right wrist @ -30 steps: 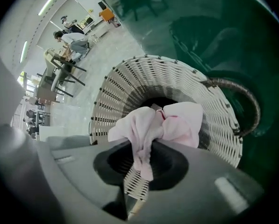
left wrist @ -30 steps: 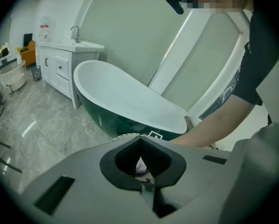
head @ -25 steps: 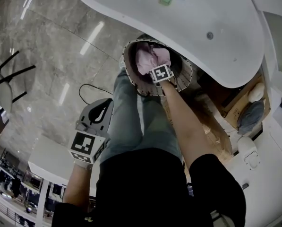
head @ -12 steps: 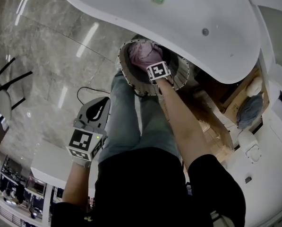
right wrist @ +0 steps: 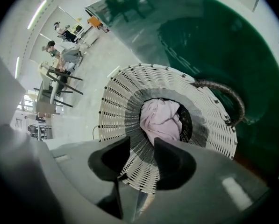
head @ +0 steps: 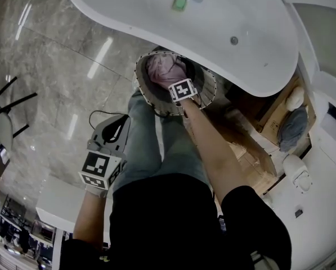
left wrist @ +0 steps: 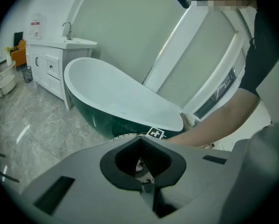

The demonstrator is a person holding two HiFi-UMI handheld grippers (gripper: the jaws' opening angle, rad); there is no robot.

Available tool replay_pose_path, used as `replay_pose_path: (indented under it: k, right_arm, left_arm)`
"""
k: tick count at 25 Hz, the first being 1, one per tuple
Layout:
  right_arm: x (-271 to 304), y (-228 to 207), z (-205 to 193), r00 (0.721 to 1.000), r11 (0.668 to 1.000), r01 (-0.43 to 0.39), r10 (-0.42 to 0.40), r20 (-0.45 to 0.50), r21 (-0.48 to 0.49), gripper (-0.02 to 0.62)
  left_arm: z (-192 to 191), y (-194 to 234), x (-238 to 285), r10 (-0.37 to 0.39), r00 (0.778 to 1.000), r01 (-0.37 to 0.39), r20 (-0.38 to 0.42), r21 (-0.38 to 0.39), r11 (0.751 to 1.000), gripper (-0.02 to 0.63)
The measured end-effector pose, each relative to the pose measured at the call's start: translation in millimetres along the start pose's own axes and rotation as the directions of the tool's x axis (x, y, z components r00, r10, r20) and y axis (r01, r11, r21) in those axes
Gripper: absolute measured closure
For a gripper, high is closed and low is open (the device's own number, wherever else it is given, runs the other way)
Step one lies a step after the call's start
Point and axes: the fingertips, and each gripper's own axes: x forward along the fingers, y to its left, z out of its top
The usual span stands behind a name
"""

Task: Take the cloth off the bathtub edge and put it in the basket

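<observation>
The pink cloth (head: 161,71) lies crumpled inside the woven basket (head: 204,94), which stands on the floor against the bathtub (head: 213,32). My right gripper (head: 178,82) hangs over the basket's mouth, marker cube uppermost. In the right gripper view its jaws (right wrist: 141,143) stand apart with nothing between them; the cloth (right wrist: 160,120) sits below, down in the basket (right wrist: 120,101). My left gripper (head: 121,126) is held low at the left, away from the basket, its tips (left wrist: 141,140) meeting and empty.
The tub (left wrist: 116,97) is white inside and dark green outside (right wrist: 209,41). A black cable (head: 97,111) loops on the marble floor. Wooden boxes (head: 258,145) stand right of the basket. A white vanity (left wrist: 50,64) and chairs (head: 4,106) lie farther off.
The pink cloth has come away from the right gripper and settled lower in the basket. The right gripper stays over the basket. The left gripper has hardly moved.
</observation>
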Motion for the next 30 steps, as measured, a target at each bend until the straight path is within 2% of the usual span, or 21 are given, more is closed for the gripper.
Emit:
replay_pose_path:
  k: [4, 9, 12, 14, 23, 28, 30]
  right_arm:
    - [-21, 8, 7, 0.995, 1.0, -0.029, 0.03, 0.091, -0.012, 0.436]
    - [-62, 14, -2, 0.988, 1.0, -0.029, 0.03, 0.155, -0.007, 0.437]
    - [-93, 24, -6, 0.975, 0.999, -0.047, 0.049, 0.216, -0.014, 0.489]
    - [-115, 30, -10, 0.964, 0.998, -0.058, 0.062, 0.259, -0.023, 0.495]
    - [-223, 62, -31, 0.875, 0.994, -0.09, 0.108, 0.472, -0.059, 0.597]
    - [-284, 76, -44, 0.827, 0.99, -0.076, 0.128, 0.547, -0.118, 0.597]
    - [-310, 78, -48, 0.8, 0.989, -0.066, 0.13, 0.586, -0.129, 0.597]
  left_arm:
    - [9, -16, -2, -0.009, 1.0, 0.008, 0.015, 0.03, 1.0, 0.601]
    - [23, -40, -9, -0.015, 0.999, 0.012, 0.047, 0.079, 0.997, 0.601]
    - [35, -55, -15, -0.02, 0.997, 0.012, 0.07, 0.113, 0.993, 0.601]
    - [42, -66, -19, -0.023, 0.996, 0.011, 0.085, 0.132, 0.991, 0.601]
    - [63, -116, -37, -0.037, 0.99, 0.006, 0.135, 0.222, 0.975, 0.601]
    - [79, -133, -49, -0.045, 0.986, 0.001, 0.161, 0.263, 0.965, 0.601]
    - [89, -139, -54, -0.044, 0.983, -0.007, 0.177, 0.277, 0.961, 0.601]
